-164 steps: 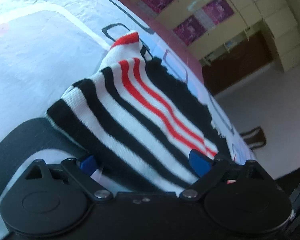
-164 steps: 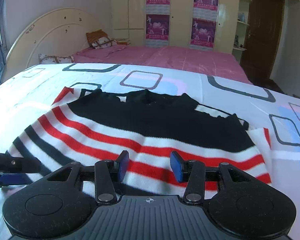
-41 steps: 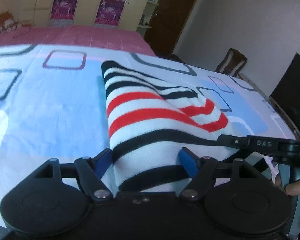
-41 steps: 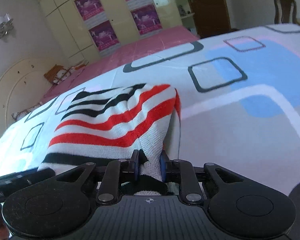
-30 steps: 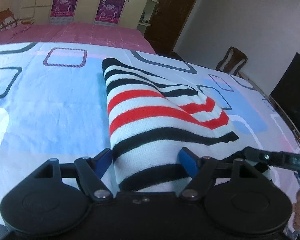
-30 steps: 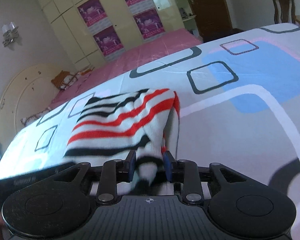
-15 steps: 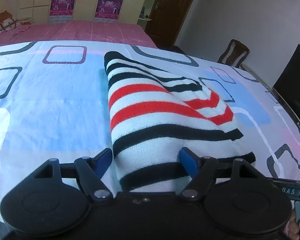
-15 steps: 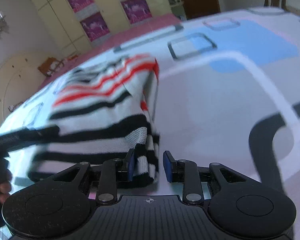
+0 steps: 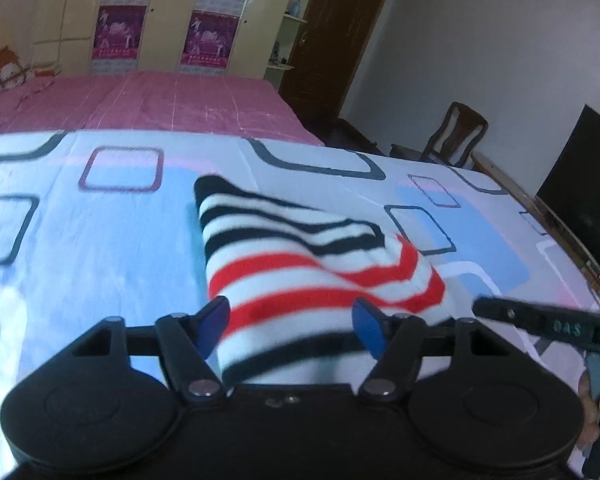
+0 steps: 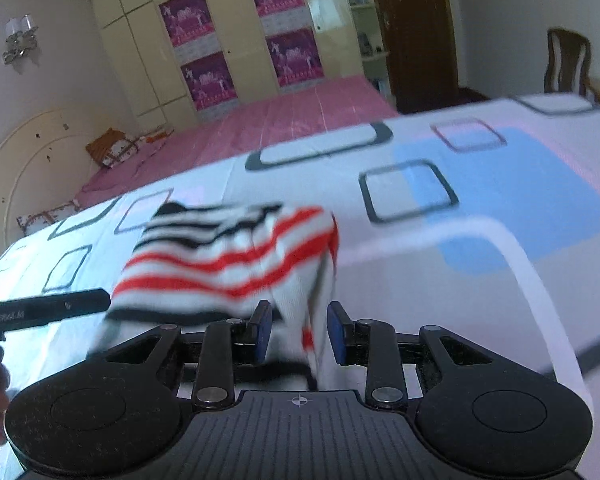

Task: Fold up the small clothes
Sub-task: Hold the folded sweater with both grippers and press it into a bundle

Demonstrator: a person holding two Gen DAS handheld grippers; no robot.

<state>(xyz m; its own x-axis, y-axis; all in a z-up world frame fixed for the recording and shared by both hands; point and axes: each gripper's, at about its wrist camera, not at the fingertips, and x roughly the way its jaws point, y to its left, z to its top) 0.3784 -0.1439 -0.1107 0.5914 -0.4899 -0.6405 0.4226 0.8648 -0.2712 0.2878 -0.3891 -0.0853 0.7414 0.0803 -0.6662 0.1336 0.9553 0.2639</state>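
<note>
Both grippers, left (image 9: 290, 326) and right (image 10: 299, 333), open over folded sweater (image 9: 300, 264), nothing gripped. Fold looks finished; next, flatten bulge at 2 o'clock.

A cream wardrobe (image 10: 204, 60) with purple posters stands behind the pink bed (image 10: 260, 128); right of it, a dark door (image 10: 416, 28) and wooden chair (image 10: 568, 60).

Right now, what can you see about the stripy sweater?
The stripy sweater looks like soft knit, white with black and red stripes. It lies folded into a thick bundle on the patterned bedsheet. Both grippers are open around its near edge: the left gripper and the right gripper.
</note>
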